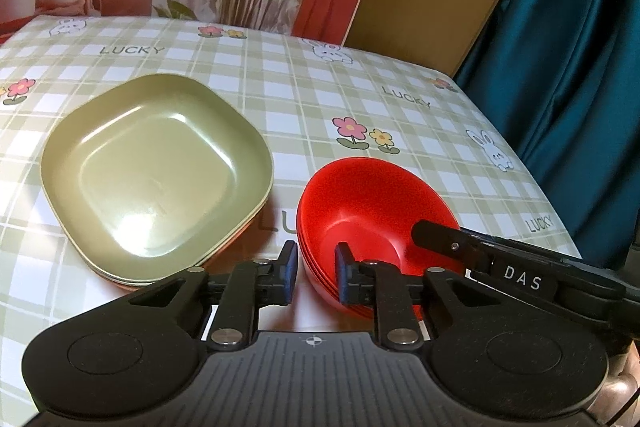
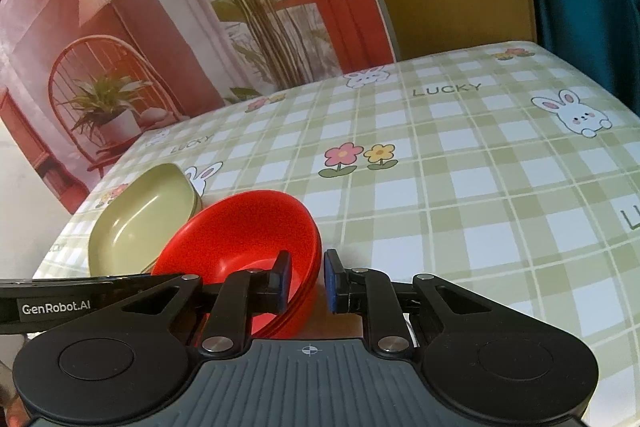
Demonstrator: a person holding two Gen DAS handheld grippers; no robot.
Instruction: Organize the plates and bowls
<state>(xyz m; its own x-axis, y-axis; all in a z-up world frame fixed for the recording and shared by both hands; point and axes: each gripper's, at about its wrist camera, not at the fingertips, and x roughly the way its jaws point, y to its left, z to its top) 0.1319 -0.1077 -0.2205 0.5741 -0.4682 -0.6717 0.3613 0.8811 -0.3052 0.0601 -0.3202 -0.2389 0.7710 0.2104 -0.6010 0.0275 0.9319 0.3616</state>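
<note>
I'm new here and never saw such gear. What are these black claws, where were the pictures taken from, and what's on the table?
A person holds a two-finger gripper in each hand; there is no robot arm. Each picture comes from a camera on one gripper, looking along its fingers: one from the left gripper, one from the right gripper. On the checked tablecloth sit stacked square plates, green on top, and nested red bowls. Both grippers pinch the bowls' rim, on opposite sides.

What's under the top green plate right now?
Beneath the green plate, edges of more stacked plates show: one pale, one orange-red at the bottom. Their count and the tablecloth underneath stay covered.
</note>
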